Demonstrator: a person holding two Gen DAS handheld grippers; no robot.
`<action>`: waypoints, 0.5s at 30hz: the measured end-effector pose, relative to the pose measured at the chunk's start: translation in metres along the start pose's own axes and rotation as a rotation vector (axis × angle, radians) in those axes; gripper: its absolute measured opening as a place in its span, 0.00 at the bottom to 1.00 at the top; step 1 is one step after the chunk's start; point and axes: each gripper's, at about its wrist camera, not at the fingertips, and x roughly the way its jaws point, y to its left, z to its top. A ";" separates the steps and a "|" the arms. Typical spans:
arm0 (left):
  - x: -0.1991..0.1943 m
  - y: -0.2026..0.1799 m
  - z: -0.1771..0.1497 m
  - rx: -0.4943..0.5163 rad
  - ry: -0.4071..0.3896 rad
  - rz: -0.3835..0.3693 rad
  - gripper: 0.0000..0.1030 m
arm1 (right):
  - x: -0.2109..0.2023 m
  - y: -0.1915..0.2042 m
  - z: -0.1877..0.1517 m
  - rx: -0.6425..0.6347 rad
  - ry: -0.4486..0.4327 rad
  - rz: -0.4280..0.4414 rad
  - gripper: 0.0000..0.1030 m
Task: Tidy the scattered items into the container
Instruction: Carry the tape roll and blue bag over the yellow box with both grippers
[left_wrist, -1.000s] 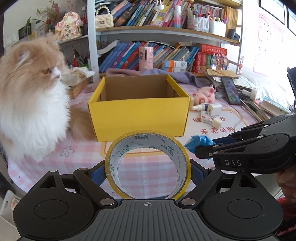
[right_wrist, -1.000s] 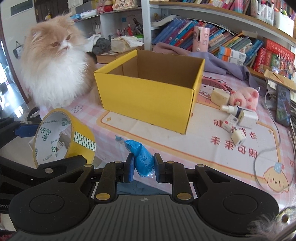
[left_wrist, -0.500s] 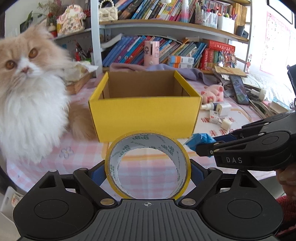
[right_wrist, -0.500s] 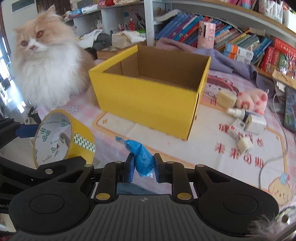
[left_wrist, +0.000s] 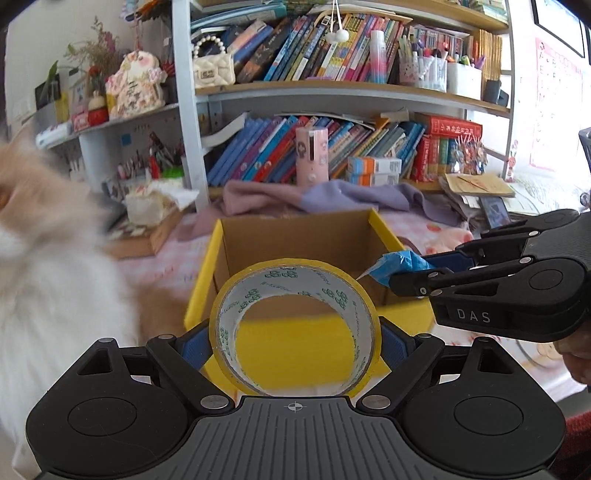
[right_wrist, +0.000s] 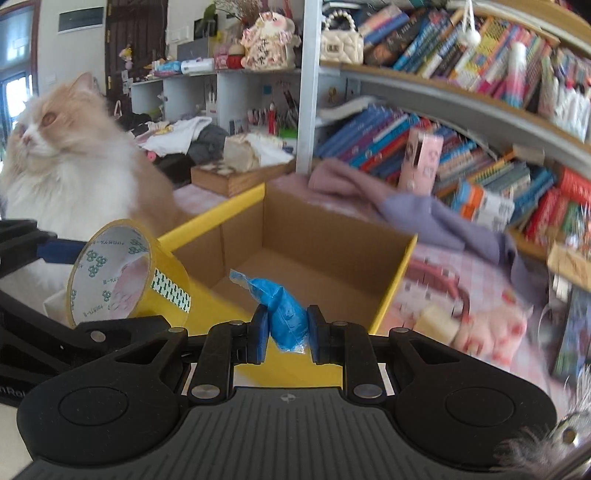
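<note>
My left gripper is shut on a yellow tape roll, its blue pads pressing the roll's two sides. The roll also shows at the left of the right wrist view. An open yellow cardboard box with a brown inside stands just beyond the roll; its floor looks bare. My right gripper is shut on a crumpled blue bag, held at the box's near wall. From the left wrist view that bag hangs over the box's right rim.
A fluffy orange-and-white cat sits left of the box on the pink checked tablecloth. A purple cloth lies behind the box. Small white items and a pink plush lie to the right. Bookshelves fill the back.
Both grippers have moved forward and up to the box, so its inside now shows. The roll and blue bag stayed gripped. The cat turned its head.
</note>
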 end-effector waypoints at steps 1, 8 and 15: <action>0.007 0.001 0.006 0.013 0.001 0.000 0.88 | 0.006 -0.005 0.006 -0.011 -0.002 -0.001 0.19; 0.067 0.008 0.041 0.125 0.059 -0.001 0.88 | 0.062 -0.035 0.034 -0.143 0.042 -0.018 0.19; 0.137 0.003 0.061 0.273 0.196 -0.047 0.88 | 0.130 -0.043 0.045 -0.341 0.164 0.017 0.19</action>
